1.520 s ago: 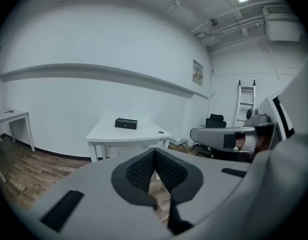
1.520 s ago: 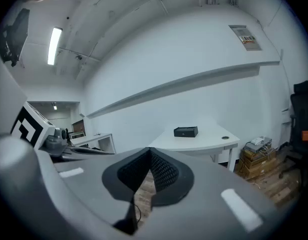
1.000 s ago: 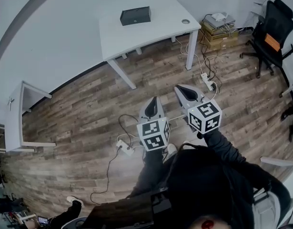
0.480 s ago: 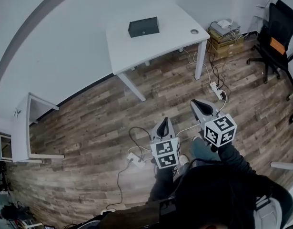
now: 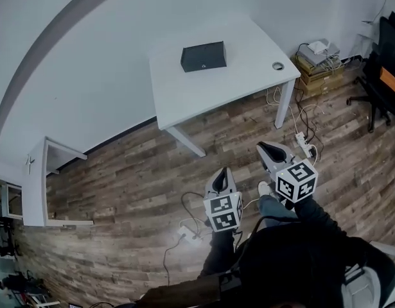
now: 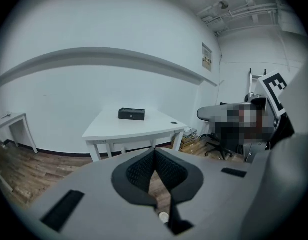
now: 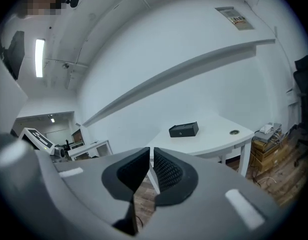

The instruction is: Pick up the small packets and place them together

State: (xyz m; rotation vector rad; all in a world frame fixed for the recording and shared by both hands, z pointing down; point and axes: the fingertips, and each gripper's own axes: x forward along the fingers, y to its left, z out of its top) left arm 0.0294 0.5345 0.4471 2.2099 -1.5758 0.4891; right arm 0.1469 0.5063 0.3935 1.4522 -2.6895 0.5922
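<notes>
No small packets show in any view. A black box (image 5: 203,56) lies on a white table (image 5: 248,76) against the wall, ahead of me. My left gripper (image 5: 221,174) is held over the wooden floor, short of the table, jaws shut and empty. My right gripper (image 5: 264,147) is beside it to the right, a little further forward, also shut with nothing between its pads. The left gripper view looks past the closed left gripper (image 6: 154,151) to the black box (image 6: 131,114). Beyond the right gripper (image 7: 150,160) in its own view sits the same box (image 7: 184,130).
Cardboard boxes with devices on top (image 5: 319,63) stand right of the table, and a black office chair (image 5: 386,56) is at the far right. Power strips and cables (image 5: 304,143) lie on the floor. A second white desk (image 5: 36,178) stands at the left.
The person has walked toward the white table, which now looks nearer in the head view. Both grippers came along with the person, still shut and empty.
</notes>
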